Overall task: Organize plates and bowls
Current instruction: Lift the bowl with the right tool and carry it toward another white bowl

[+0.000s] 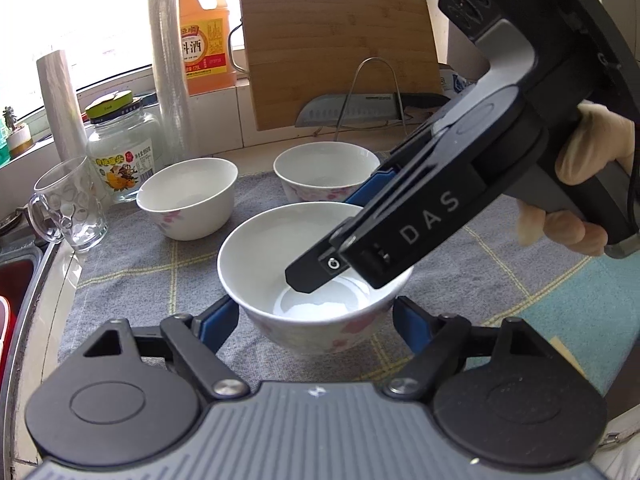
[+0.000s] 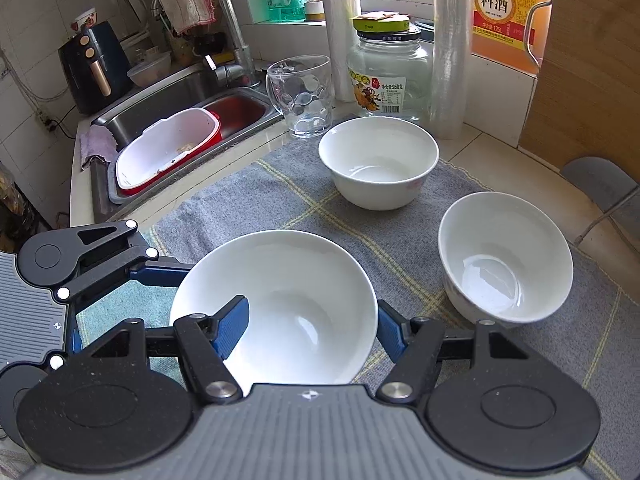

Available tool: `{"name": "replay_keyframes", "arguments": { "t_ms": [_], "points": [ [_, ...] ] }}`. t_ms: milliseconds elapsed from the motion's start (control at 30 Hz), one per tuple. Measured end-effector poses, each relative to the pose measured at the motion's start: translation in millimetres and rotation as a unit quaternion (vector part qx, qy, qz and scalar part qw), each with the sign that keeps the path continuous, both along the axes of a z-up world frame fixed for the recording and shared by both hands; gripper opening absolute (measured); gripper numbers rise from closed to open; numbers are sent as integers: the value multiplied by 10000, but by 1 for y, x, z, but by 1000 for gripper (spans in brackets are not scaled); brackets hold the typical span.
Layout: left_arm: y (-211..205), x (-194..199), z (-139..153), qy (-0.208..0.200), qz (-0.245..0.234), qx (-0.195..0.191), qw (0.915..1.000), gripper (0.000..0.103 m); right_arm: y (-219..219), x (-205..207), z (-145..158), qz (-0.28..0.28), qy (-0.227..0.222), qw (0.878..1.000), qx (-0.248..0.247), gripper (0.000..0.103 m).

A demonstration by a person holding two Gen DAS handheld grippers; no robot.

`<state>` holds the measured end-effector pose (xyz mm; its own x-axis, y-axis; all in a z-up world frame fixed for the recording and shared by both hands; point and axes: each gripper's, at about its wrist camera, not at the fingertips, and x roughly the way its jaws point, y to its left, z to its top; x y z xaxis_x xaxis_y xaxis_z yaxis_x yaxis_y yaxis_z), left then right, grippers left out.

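Near bowl: white glazed ceramic, pink floral outside, on grey mat in front of two matching bowls. Likely rigid, slick, chippable; grip the rim wall. Right tongs straddle its rim, one finger inside, not clamped. Left tongs apart, flanking the same bowl.

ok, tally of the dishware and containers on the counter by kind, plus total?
White bowls: 3 (near bowl, back bowl, right bowl)
Glass mug: 1
Glass jar with lid: 1
Cooking wine jug: 1
Total: 6
No plates visible in either view.
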<state>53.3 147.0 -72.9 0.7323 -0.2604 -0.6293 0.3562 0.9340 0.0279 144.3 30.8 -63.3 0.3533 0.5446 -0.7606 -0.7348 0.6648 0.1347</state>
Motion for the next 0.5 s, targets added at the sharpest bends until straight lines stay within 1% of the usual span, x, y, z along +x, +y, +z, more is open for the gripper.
{"name": "replay_keyframes", "arguments": {
  "t_ms": [267,500],
  "points": [
    [-37,-7,2,4,-481,-24,9988,84,-49,-21,4,-454,-2,9990,48,73],
    [-69,-9,0,12,-907,-60,9959,84,-92,-37,2,-883,23,9961,0,73]
  ]
}}
